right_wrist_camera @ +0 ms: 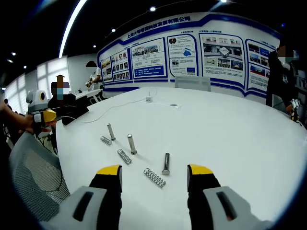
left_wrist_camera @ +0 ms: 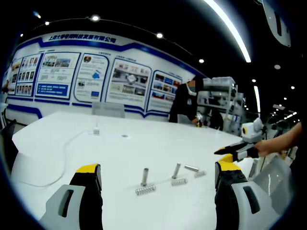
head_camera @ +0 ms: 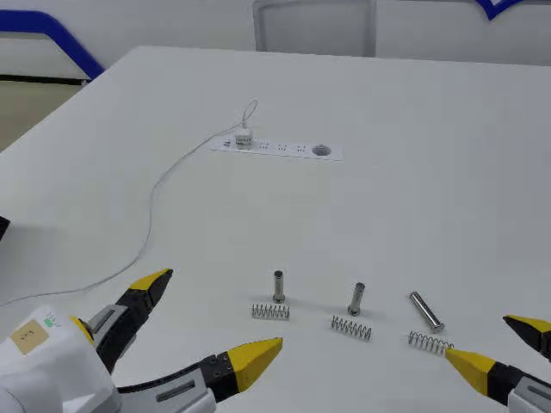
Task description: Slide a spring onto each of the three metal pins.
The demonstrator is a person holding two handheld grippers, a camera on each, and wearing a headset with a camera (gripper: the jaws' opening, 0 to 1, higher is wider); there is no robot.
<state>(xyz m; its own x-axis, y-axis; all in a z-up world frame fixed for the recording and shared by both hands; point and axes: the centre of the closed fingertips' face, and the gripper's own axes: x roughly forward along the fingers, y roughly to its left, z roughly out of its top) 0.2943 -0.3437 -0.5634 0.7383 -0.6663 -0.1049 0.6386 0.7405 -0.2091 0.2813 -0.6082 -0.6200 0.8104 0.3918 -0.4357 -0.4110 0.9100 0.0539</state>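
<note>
— How far along is it?

— By my reading, nothing is done: 0 of 3 springs are on. On the white surface (head_camera: 430,172), well to the near side of the power strip (head_camera: 280,148), the pins sit in a row. Counting from the strip's charger end, the first pin (head_camera: 278,286) and second pin (head_camera: 355,298) stand upright. The third pin (head_camera: 425,311) looks to lie on its side. Each has a spring just beside it, on the side away from the power strip: first spring (head_camera: 269,311), second spring (head_camera: 350,327), third spring (head_camera: 429,342). All 3 are left to do.

— And the grippers?

— The left hand-held gripper (head_camera: 225,306) is spread wide and empty, just past the first spring from the power strip. The right hand-held gripper (head_camera: 475,335) is spread and empty too, close by the third spring.

— Anything in the way?

— Nothing between the jaws and the parts. A charger plug (head_camera: 244,138) sits in the power strip. Its cable (head_camera: 152,206) trails off well apart from the pins. A chair (head_camera: 314,26) stands beyond the power strip. I'd judge the lying pin needs holding or standing up first.
</note>
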